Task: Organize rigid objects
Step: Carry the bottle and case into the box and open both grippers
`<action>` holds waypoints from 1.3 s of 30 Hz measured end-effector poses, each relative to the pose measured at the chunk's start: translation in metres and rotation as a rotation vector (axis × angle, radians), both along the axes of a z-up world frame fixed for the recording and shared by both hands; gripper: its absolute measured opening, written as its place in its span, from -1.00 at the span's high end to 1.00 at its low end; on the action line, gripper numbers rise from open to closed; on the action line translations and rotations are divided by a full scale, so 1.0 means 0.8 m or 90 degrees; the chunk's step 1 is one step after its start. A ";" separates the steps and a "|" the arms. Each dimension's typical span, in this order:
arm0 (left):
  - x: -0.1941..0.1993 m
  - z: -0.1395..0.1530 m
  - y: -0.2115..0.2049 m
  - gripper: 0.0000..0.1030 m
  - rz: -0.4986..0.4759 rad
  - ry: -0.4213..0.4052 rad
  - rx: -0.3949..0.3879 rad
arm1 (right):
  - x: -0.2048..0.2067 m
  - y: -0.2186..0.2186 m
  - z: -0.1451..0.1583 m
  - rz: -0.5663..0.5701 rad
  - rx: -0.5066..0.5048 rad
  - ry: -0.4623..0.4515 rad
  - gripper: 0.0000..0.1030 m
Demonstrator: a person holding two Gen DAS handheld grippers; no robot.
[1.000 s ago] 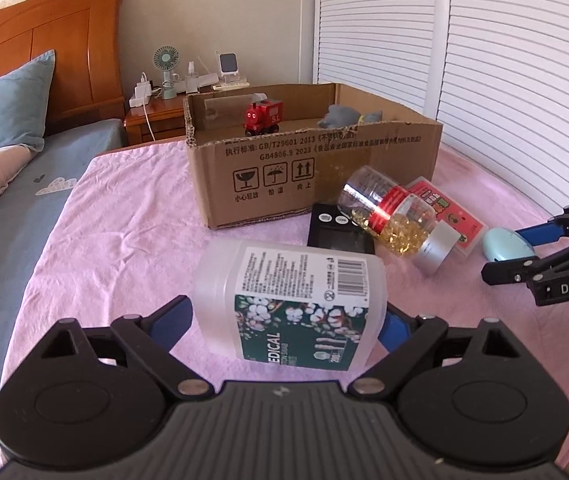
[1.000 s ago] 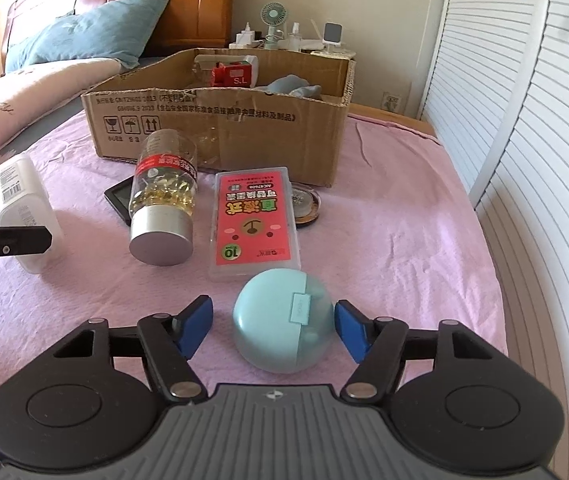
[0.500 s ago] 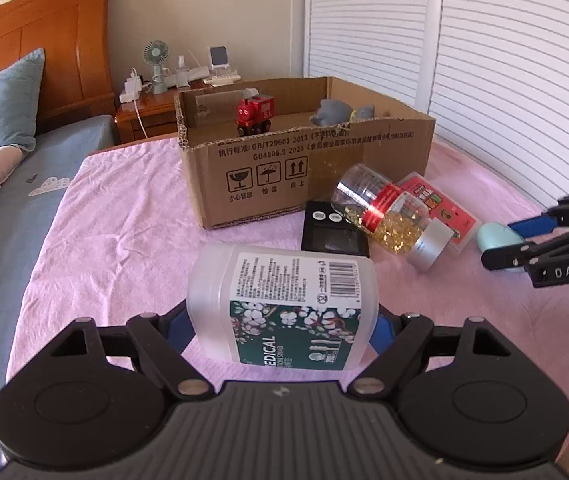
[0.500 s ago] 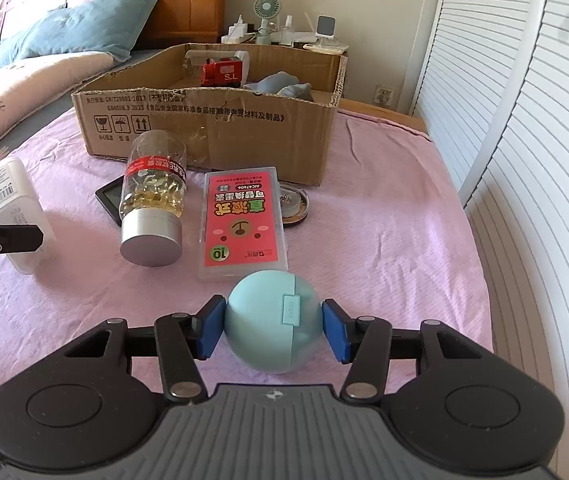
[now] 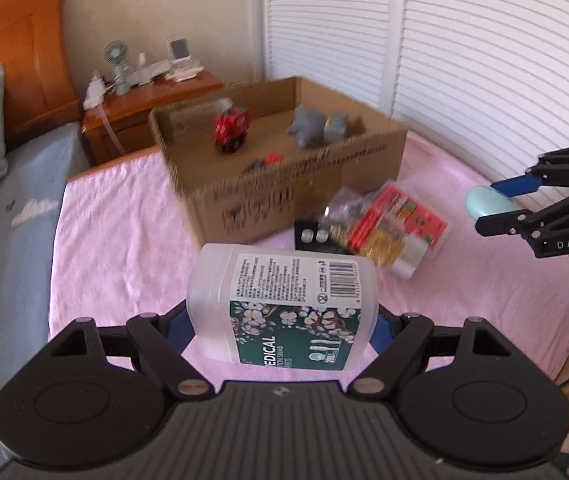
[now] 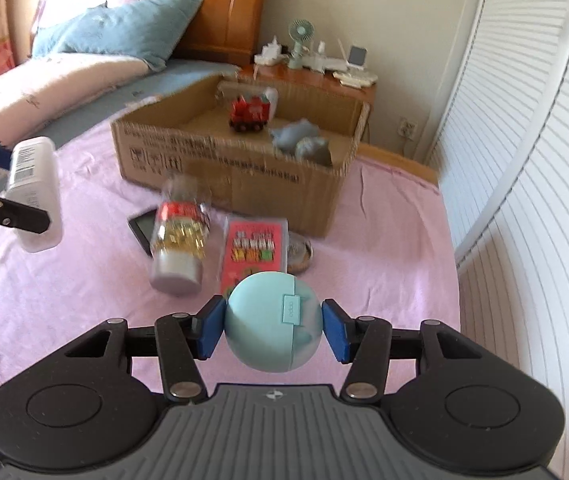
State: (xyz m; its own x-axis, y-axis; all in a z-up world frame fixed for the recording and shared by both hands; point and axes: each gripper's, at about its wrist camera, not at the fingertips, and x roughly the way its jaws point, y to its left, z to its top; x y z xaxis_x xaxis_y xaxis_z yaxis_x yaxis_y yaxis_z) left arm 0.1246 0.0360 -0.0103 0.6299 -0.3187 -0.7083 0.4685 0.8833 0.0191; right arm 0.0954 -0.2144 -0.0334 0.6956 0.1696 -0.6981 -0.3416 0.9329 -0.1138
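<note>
Two grippers up, left gripper (image 5: 282, 320) and right gripper (image 6: 272, 330). One swab tub (image 5: 284, 300) at six o'clock, one teal round case (image 6: 272, 328). One cardboard box (image 5: 284, 184) at twelve, holding one red toy truck (image 5: 231, 130). One capsule bottle (image 6: 180, 236), one pink card box (image 6: 254, 248).

A cardboard box (image 6: 236, 168) sits at the far side of the bedspread (image 6: 384, 248). In it, a toy engine (image 6: 250, 114) stands to the left, a soft toy (image 6: 302, 140) to the right. Just near of the box lie a capsule bottle (image 6: 180, 236), with a flat device (image 6: 140, 228) at its left and a flat case (image 6: 254, 246) at its right. Beyond the box stands a nightstand (image 6: 324, 80); pillows (image 6: 120, 28) lie far left.
</note>
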 end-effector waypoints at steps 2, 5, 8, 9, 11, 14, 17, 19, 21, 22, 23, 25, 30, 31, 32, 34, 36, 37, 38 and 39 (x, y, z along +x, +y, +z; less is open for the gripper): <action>0.011 0.017 -0.002 -0.60 -0.015 -0.008 -0.001 | 0.003 0.000 0.012 0.009 0.010 -0.012 -0.12; 0.035 0.042 -0.011 -0.60 -0.029 -0.025 -0.004 | 0.013 0.002 0.029 0.020 0.027 -0.031 -0.12; 0.071 0.058 -0.022 -0.60 -0.035 -0.032 -0.005 | 0.026 0.004 0.042 0.029 0.041 -0.048 -0.12; 0.084 0.061 -0.026 -0.60 -0.034 -0.034 -0.001 | 0.030 0.006 0.045 0.030 0.043 -0.054 -0.12; 0.113 0.064 -0.034 -0.60 -0.024 -0.037 0.004 | 0.039 0.009 0.052 0.034 0.046 -0.062 -0.12; 0.150 0.061 -0.043 -0.60 -0.017 -0.031 0.016 | 0.049 0.010 0.058 0.037 0.053 -0.068 -0.12; 0.181 0.049 -0.052 -0.60 -0.010 -0.017 0.037 | 0.055 0.010 0.059 0.036 0.053 -0.066 -0.12; 0.199 0.040 -0.055 -0.61 -0.002 -0.005 0.040 | 0.057 0.010 0.059 0.037 0.052 -0.063 -0.12; 0.214 0.030 -0.056 -0.71 0.023 -0.009 0.050 | 0.057 0.011 0.058 0.036 0.051 -0.062 -0.12; 0.220 0.026 -0.057 -0.77 0.042 -0.013 0.060 | 0.058 0.011 0.058 0.036 0.051 -0.061 -0.12; 0.225 0.022 -0.057 -0.79 0.053 -0.014 0.067 | 0.059 0.011 0.058 0.036 0.051 -0.061 -0.12; 0.227 0.019 -0.053 -0.80 0.065 -0.017 0.060 | 0.060 0.011 0.058 0.036 0.052 -0.061 -0.12; 0.204 0.028 -0.048 -0.91 0.067 -0.039 0.047 | 0.064 0.014 0.061 0.039 0.051 -0.067 -0.12; 0.198 0.031 -0.046 -0.91 0.067 -0.043 0.045 | 0.065 0.015 0.062 0.040 0.051 -0.068 -0.12; 0.191 0.035 -0.044 -0.92 0.067 -0.044 0.039 | 0.068 0.017 0.063 0.041 0.051 -0.069 -0.12; 0.177 0.041 -0.040 -0.94 0.069 -0.038 0.019 | 0.073 0.018 0.065 0.043 0.053 -0.070 -0.12; 0.158 0.048 -0.038 -0.96 0.071 -0.027 0.005 | 0.081 0.019 0.068 0.043 0.055 -0.070 -0.12; 0.148 0.051 -0.037 -0.96 0.070 -0.022 0.003 | 0.087 0.019 0.070 0.040 0.056 -0.070 -0.12; 0.135 0.054 -0.037 -0.96 0.070 -0.020 0.002 | 0.094 0.019 0.072 0.038 0.058 -0.068 -0.12; 0.125 0.057 -0.037 -0.96 0.070 -0.020 0.002 | 0.103 0.019 0.074 0.035 0.063 -0.062 -0.12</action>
